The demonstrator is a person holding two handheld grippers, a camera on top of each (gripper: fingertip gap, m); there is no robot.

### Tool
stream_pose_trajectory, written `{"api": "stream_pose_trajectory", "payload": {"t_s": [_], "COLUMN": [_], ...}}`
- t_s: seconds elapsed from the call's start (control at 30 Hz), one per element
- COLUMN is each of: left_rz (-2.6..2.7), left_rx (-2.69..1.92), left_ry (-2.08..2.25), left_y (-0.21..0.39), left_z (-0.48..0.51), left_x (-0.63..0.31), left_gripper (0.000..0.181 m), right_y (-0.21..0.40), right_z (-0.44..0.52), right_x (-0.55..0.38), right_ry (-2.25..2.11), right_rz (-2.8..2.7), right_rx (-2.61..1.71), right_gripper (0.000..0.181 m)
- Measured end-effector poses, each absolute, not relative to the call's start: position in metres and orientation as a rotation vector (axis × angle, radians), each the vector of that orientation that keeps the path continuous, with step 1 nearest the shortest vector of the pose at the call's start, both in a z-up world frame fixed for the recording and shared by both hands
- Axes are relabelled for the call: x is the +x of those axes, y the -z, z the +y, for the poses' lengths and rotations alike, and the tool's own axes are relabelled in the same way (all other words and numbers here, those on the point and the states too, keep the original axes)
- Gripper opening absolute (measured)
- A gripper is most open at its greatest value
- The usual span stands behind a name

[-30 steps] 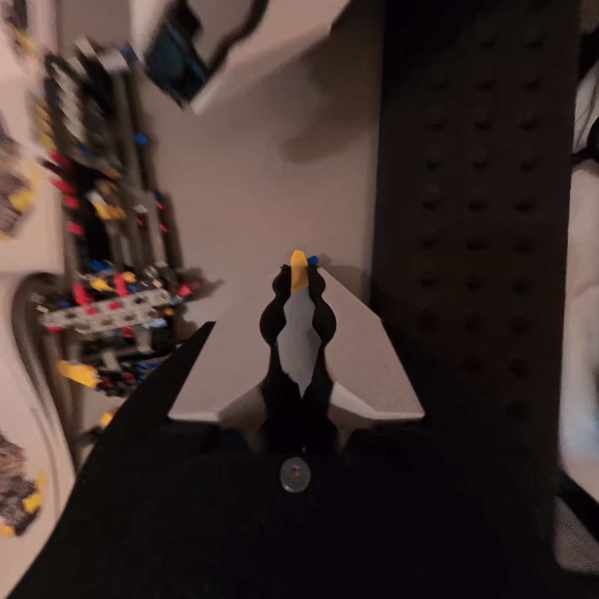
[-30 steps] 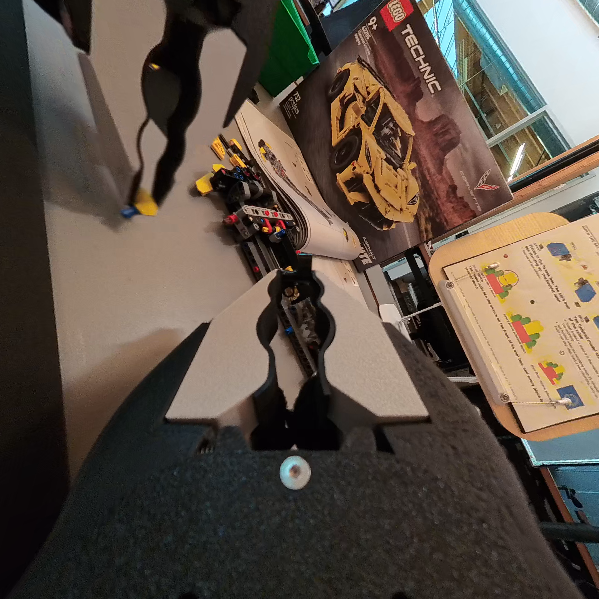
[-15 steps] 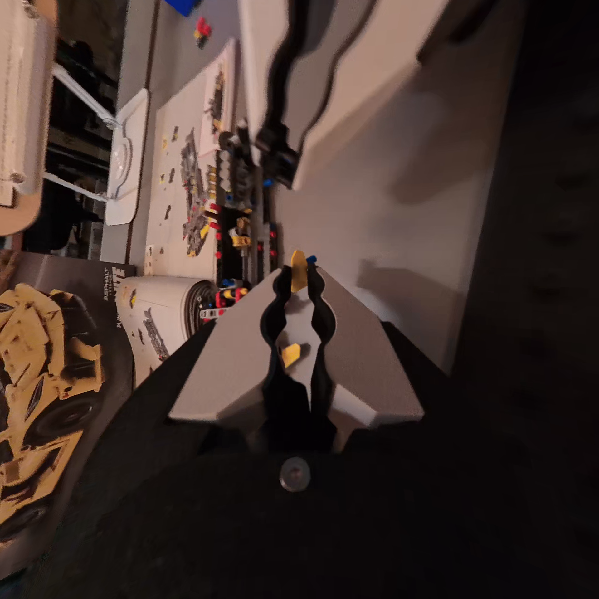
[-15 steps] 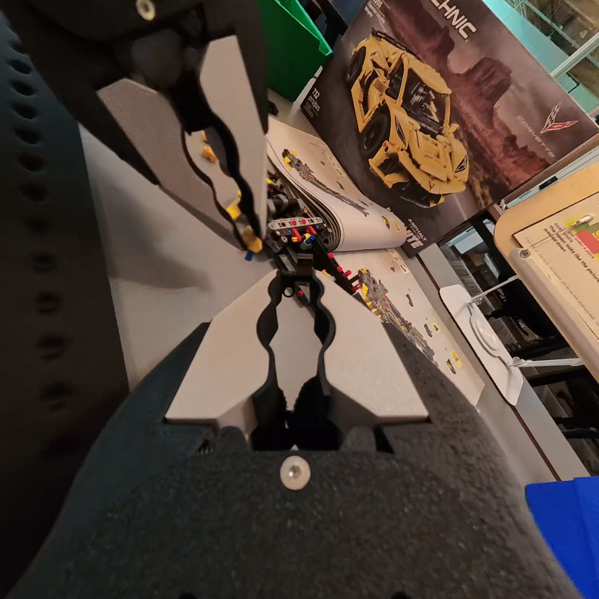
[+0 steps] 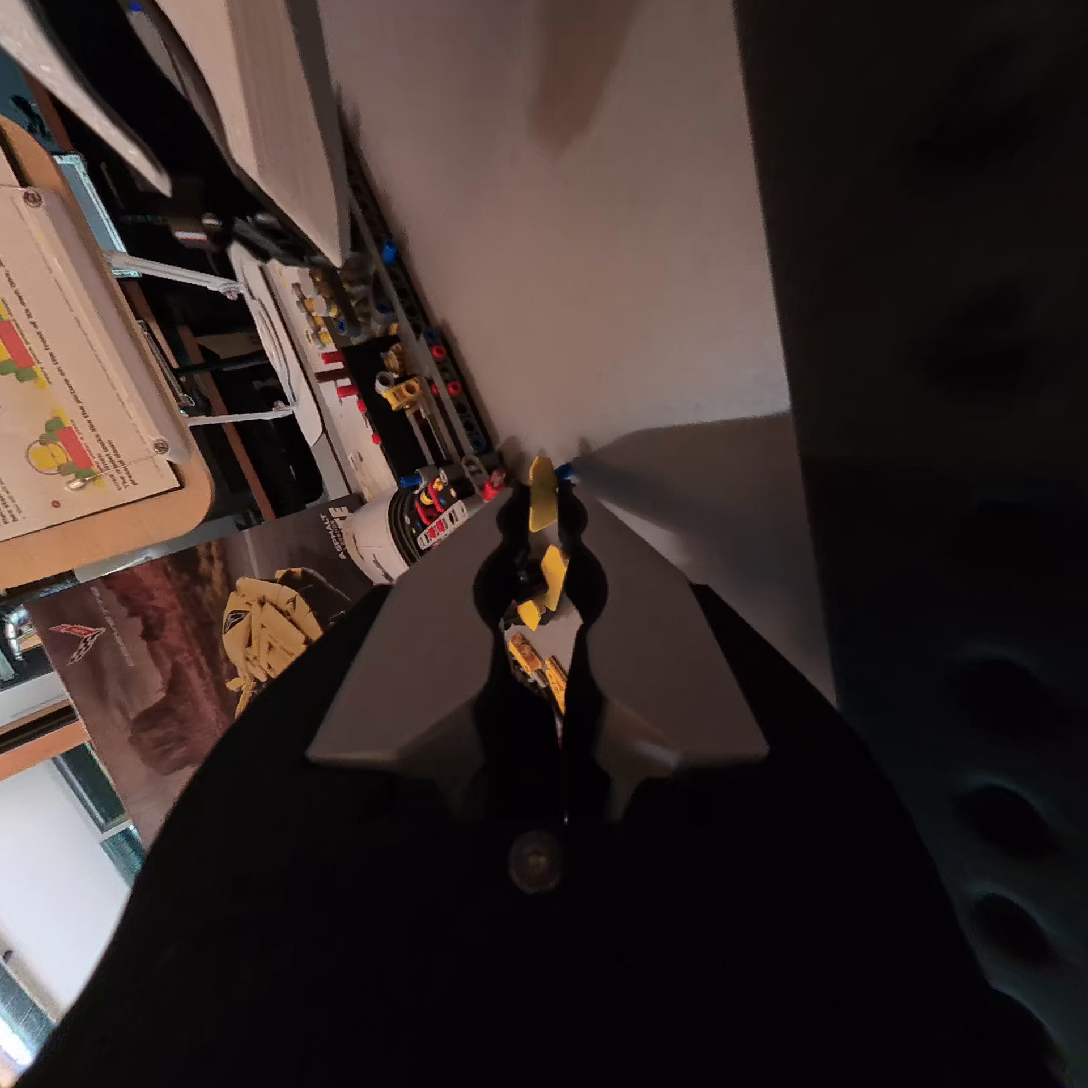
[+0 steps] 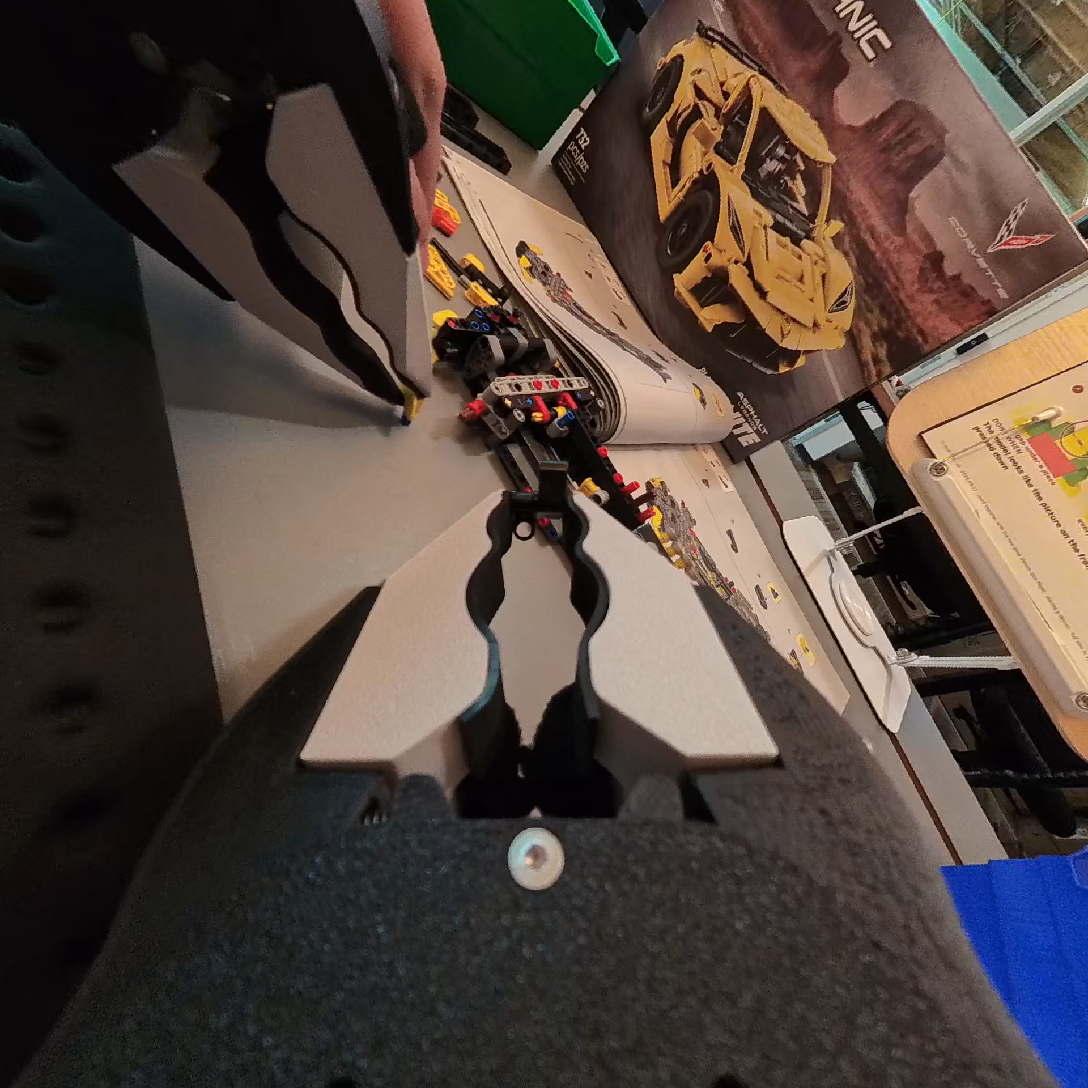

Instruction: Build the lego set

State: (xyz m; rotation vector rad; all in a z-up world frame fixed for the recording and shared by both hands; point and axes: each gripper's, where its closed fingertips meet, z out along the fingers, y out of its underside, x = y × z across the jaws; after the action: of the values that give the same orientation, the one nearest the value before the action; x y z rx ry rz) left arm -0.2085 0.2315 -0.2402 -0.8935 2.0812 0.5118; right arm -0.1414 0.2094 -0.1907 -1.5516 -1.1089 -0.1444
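**What you can't really make out here**

Left wrist view's top is motion-smeared: the other tongs (image 5: pixel 277 118) are just a grey streak. The yellow piece (image 5: pixel 541 493) has its lower part buried between the left tongs (image 5: pixel 540 488). The box (image 6: pixel 824 206) is cropped at the right wrist view's top edge, and the small loose yellow parts (image 6: pixel 447 259) are too tiny to identify.

Left gripper (image 6: pixel 406 406), pinching a small yellow wedge-shaped plastic piece (image 5: pixel 541 493) tipped with a blue peg, now lowered from mid-air to just above the grey tabletop (image 6: pixel 306 483), close beside the long black-and-grey beam chassis with red and blue pins (image 6: pixel 530 406); contact with the table possibly made, too blurred to confirm. More of the chassis, a cluster of loose yellow pieces (image 5: pixel 538 594) and the rolled white instruction booklet (image 5: pixel 371 536) now swung into the left wrist view. Right gripper (image 6: pixel 538 500), clamped on the chassis end, tilted so the dark set box with the yellow car (image 6: pixel 795 194) sits larger.
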Motion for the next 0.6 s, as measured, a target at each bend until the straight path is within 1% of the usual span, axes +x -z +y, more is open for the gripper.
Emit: {"api": "stream_pose_trajectory", "payload": {"t_s": [0.23, 0.4, 0.5, 0.6], "left_rz": [2.083, 2.057, 2.044, 2.047], "left_rx": [-0.974, -1.131, -1.184, -1.172], "left_ry": [-0.426, -0.236, -0.150, -0.165], "left_y": [0.2417, 0.2426, 0.2420, 0.2436], "left_z": [0.2277, 0.2212, 0.2205, 0.2257], "left_x": [-0.2114, -0.2110, -0.2101, -0.2118], "left_gripper": [0.011, 0.015, 0.011, 0.008], "right_y": [0.1928, 0.1941, 0.1951, 0.1949], "right_z": [0.2090, 0.2088, 0.2087, 0.2084], "right_x": [-0.1418, -0.1421, -0.1424, -0.1424], "right_ry": [0.143, 0.136, 0.135, 0.134], "right_rz": [-1.118, -1.122, -1.126, -1.126], "right_rx": [-1.556, -1.561, -1.562, -1.561], "right_gripper": [0.015, 0.015, 0.015, 0.015]}}
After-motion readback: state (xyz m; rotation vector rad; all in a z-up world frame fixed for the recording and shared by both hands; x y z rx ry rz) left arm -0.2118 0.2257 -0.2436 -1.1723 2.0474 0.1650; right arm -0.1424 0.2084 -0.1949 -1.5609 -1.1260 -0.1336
